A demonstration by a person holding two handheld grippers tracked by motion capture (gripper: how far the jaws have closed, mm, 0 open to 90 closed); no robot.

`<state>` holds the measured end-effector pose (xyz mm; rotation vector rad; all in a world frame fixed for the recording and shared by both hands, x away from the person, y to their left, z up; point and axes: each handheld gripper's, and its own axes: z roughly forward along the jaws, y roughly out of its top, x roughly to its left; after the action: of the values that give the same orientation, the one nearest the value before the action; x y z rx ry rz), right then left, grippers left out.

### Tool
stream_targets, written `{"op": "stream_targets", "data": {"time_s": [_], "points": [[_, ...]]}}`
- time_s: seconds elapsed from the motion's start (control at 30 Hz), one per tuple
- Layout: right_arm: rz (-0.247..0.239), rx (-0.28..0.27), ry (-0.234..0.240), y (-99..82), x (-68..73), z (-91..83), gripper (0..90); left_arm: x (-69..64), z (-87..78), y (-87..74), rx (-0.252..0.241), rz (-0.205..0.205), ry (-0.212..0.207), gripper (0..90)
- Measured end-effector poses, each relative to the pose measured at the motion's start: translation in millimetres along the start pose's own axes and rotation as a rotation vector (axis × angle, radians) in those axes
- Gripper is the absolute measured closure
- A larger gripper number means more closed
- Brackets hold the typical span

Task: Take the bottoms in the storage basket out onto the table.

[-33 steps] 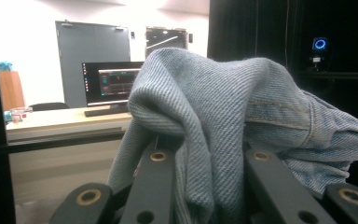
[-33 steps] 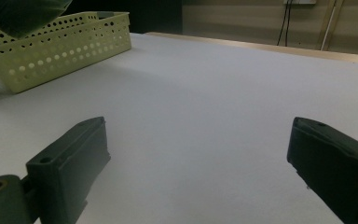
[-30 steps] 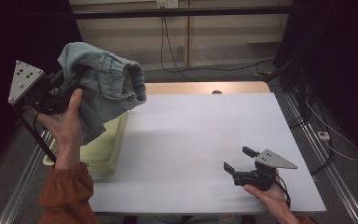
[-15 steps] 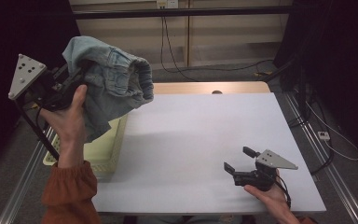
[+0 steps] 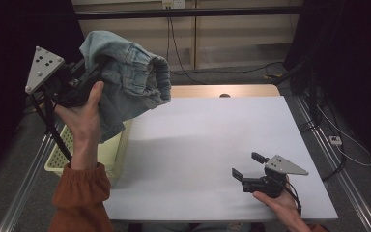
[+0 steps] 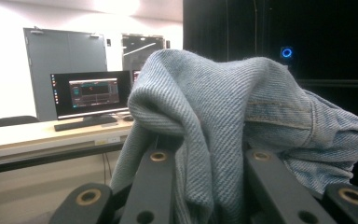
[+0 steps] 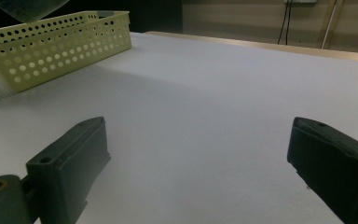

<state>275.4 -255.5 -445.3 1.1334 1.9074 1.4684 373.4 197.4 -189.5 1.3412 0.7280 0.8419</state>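
A light blue denim garment (image 5: 125, 79) hangs bunched in the air at the far left, above the table's left edge. My left gripper (image 5: 84, 79) is shut on it, raised high in the person's hand. In the left gripper view the denim (image 6: 223, 121) drapes over and between the two black jaws. My right gripper (image 5: 247, 166) rests low over the white table (image 5: 212, 140) near the front right, jaws wide open with nothing between them (image 7: 198, 172).
A pale yellow perforated basket (image 5: 104, 152) sits at the table's left edge, below the hanging denim; it shows at the upper left of the right gripper view as basket (image 7: 51, 46). A black stand leg (image 5: 53, 130) rises left of it. Cables trail at the right.
My left gripper has carried the denim garment up and to the right, so it now hangs further over the table. The right gripper has stayed still.
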Motion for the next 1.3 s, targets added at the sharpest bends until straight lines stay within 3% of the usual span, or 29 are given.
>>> {"op": "stream_targets", "data": {"time_s": [0.27,0.53,0.83,1.3], "points": [[0.002,-0.001,0.006,0.1,0.4,-0.5,5.1,-8.7,8.7,-3.3,0.01,0.014,-0.03,79.9],[0.003,-0.004,0.006,0.1,0.3,-0.6,4.8,-17.2,19.3,-8.7,0.017,-0.019,-0.052,79.9],[0.001,0.001,0.007,0.0,0.5,-0.2,4.8,-24.6,25.0,-5.3,0.018,-0.018,-0.076,79.8],[-0.001,-0.002,0.006,0.1,0.5,-1.4,4.9,-40.7,42.7,-15.0,0.051,-0.019,-0.125,79.8]]}}
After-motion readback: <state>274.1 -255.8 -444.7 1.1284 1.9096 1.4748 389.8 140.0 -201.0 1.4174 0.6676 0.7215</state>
